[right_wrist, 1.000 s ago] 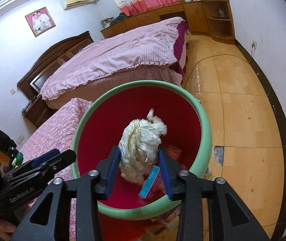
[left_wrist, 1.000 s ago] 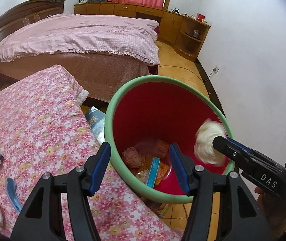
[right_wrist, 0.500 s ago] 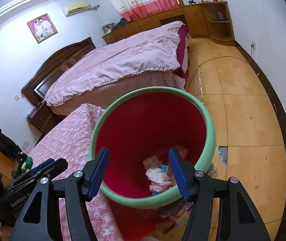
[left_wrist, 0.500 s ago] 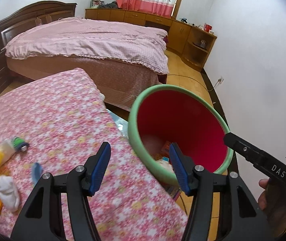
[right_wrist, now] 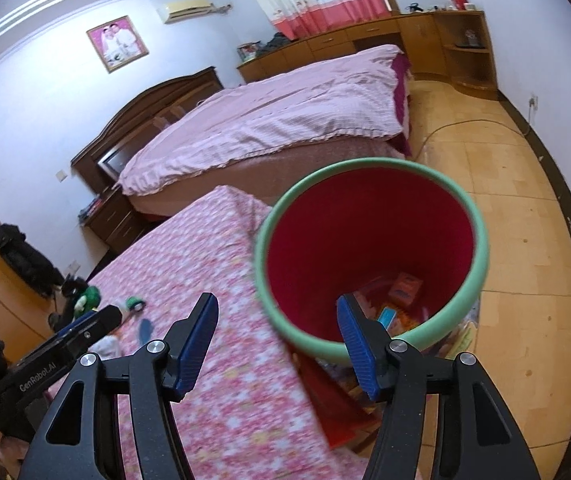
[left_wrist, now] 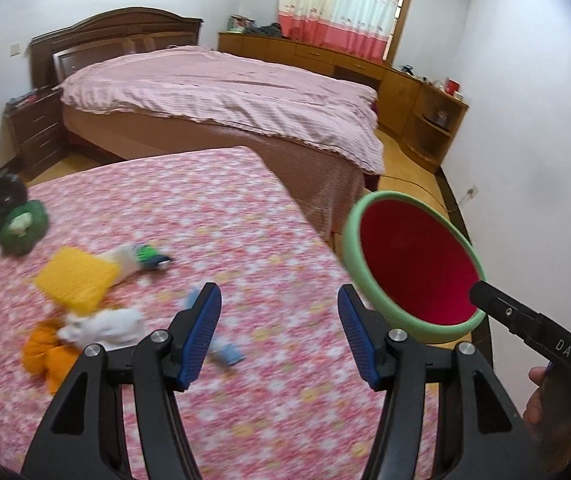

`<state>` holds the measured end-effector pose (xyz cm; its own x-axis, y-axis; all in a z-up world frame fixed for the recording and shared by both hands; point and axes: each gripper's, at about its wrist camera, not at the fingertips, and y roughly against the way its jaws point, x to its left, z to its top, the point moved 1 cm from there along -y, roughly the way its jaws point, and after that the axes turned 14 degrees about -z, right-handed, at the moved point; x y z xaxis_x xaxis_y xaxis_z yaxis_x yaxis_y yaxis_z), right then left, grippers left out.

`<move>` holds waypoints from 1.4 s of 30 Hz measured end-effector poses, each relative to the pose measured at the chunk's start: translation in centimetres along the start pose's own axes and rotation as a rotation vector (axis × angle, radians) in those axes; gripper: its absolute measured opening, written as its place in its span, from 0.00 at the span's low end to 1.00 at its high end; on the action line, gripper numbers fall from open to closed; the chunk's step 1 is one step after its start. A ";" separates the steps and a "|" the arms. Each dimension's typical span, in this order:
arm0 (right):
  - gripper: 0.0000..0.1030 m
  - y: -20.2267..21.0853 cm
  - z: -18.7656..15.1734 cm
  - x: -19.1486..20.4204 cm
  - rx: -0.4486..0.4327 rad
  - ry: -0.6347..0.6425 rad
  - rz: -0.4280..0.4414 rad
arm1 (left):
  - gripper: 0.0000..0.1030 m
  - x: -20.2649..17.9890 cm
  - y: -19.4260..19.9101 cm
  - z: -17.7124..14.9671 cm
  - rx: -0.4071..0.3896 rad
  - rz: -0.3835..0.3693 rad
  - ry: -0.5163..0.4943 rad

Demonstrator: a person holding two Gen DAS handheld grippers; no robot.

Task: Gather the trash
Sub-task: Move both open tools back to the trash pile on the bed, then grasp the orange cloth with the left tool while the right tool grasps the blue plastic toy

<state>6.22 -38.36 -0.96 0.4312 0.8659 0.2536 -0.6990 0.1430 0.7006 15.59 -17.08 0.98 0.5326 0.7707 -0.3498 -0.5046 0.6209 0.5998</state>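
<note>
The left gripper [left_wrist: 279,330] hangs with jaws apart and nothing between them over a floral cloth [left_wrist: 213,216]. Left of it lie a white wad [left_wrist: 103,326], a yellow piece [left_wrist: 75,278] and an orange scrap [left_wrist: 43,354]. The bin [left_wrist: 413,268] stands to its right.

each camera sits on a gripper and looks forward and down between its two fingers. the left one looks over the flowery pink cover [left_wrist: 213,216] from close above, with the red bin [left_wrist: 413,272] off to its right side. the right one looks nearly straight into that bin [right_wrist: 369,240] from near, with the cover [right_wrist: 189,272] on its left. both see the cover, the bin and the big bed [left_wrist: 221,92] [right_wrist: 269,116] farther back.
</note>
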 end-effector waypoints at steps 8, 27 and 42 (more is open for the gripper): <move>0.62 -0.4 -1.6 3.7 0.026 0.050 0.041 | 0.59 4.9 3.0 -1.5 -0.021 0.083 0.071; 0.62 -3.9 -4.3 11.8 0.111 0.214 0.093 | 0.59 16.0 7.0 -5.2 -0.015 0.253 0.261; 0.62 -9.1 -6.3 17.0 0.190 0.344 0.144 | 0.59 18.9 3.4 -6.2 0.039 0.260 0.296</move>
<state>16.25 -21.95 -7.21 0.0984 0.9849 0.1428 -0.6070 -0.0543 0.7929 19.75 0.53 -8.02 0.1687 0.9129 -0.3717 -0.5674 0.3984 0.7207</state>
